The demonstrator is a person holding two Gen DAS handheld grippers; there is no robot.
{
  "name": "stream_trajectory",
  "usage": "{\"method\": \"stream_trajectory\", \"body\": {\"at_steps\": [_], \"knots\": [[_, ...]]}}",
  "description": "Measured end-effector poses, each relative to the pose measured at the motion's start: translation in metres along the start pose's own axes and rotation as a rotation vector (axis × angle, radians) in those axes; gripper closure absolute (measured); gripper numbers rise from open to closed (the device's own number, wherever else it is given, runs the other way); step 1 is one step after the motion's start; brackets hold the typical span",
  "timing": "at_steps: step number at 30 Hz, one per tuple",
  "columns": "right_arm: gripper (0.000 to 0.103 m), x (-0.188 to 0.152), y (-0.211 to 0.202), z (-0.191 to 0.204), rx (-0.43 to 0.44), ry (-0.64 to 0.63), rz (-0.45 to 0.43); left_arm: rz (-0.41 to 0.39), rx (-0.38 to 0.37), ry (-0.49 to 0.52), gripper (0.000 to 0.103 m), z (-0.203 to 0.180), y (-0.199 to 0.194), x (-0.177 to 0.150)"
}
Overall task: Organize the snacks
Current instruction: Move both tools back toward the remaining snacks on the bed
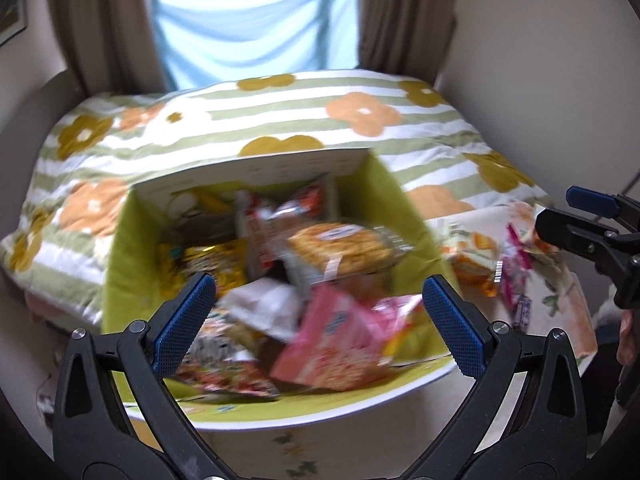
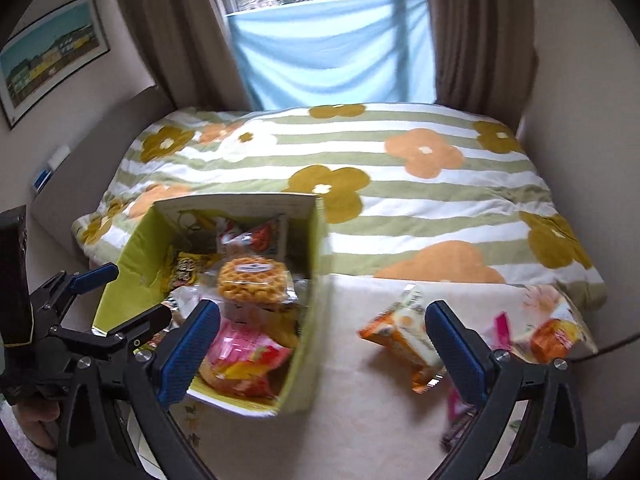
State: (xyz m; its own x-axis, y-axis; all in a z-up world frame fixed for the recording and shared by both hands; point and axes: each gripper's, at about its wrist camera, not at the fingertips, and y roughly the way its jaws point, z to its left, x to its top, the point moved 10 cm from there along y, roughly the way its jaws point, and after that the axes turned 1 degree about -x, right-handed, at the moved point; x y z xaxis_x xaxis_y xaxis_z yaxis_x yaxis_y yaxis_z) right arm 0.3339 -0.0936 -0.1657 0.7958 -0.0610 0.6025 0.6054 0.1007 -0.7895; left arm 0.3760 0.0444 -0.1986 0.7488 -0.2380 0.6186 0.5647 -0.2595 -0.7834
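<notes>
Nearest in the left wrist view, the left gripper [image 1: 318, 320] has its two blue-padded fingers spread wide with nothing between them, poised over the open green-lined box [image 1: 132, 248]. This view looks straight down into the box and shows its crowded contents, though blurred: a pink packet [image 1: 332, 340] at the near side, a white packet [image 1: 264, 308] just beyond it, a clear pack of golden round crackers [image 1: 340, 252] in the middle, a yellow bag [image 1: 216, 264] to its left, and a red-and-white packet [image 1: 260, 236] at the far end. More wrappers lie beneath these, too smeared to count.

The right wrist view shows what the other barely catches: the pale tablecloth [image 2: 360, 400] right of the box, with loose snacks on it. The right gripper [image 2: 322, 346] is likewise wide open and holds nothing, hanging over the cloth between the box and those snacks. One orange-and-white packet [image 2: 400, 328] lies just right of the box; one orange bag [image 2: 554, 336] sits at the cloth's far right corner; pink wrappers [image 2: 498, 324] lie between them, and a dark wrapper [image 2: 456, 432] nearer, partly behind the right finger. I count at least four loose items, the pink ones too blurred to separate.

Beyond the table spreads one striped flower-print quilt [image 2: 400, 168]. Farther still stand two brown curtains [image 2: 476, 36] flanking one window with a blue cloth [image 2: 332, 52]. Only the right view shows the framed picture [image 2: 52, 60] on the left wall.
</notes>
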Motion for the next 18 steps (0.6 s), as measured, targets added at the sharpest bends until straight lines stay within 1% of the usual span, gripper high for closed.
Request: {"method": "stream_trajectory", "body": {"at_steps": [4, 6, 12, 16, 17, 18], "knots": [[0.001, -0.007, -0.021, -0.046, -0.065, 0.020, -0.026, -0.003, -0.029, 0.055, 0.000, -0.047, 0.006, 0.010], [0.001, -0.012, -0.028, -0.066, -0.086, 0.019, -0.031, 0.001, -0.039, 0.067, 0.000, -0.070, 0.010, 0.013], [0.001, -0.031, -0.035, -0.119, -0.082, 0.012, -0.013, 0.028, -0.065, 0.076, 0.000, -0.143, 0.032, 0.026], [0.001, -0.048, -0.024, -0.155, -0.078, -0.011, 0.009, 0.072, -0.080, 0.075, 0.000, -0.181, 0.054, 0.030], [0.001, -0.059, -0.017, -0.168, -0.066, -0.022, 0.027, 0.081, -0.073, 0.079, 0.000, -0.189, 0.059, 0.032], [0.001, -0.059, -0.017, -0.168, -0.066, -0.022, 0.027, 0.097, -0.064, 0.086, 0.000, -0.199, 0.067, 0.033]]}}
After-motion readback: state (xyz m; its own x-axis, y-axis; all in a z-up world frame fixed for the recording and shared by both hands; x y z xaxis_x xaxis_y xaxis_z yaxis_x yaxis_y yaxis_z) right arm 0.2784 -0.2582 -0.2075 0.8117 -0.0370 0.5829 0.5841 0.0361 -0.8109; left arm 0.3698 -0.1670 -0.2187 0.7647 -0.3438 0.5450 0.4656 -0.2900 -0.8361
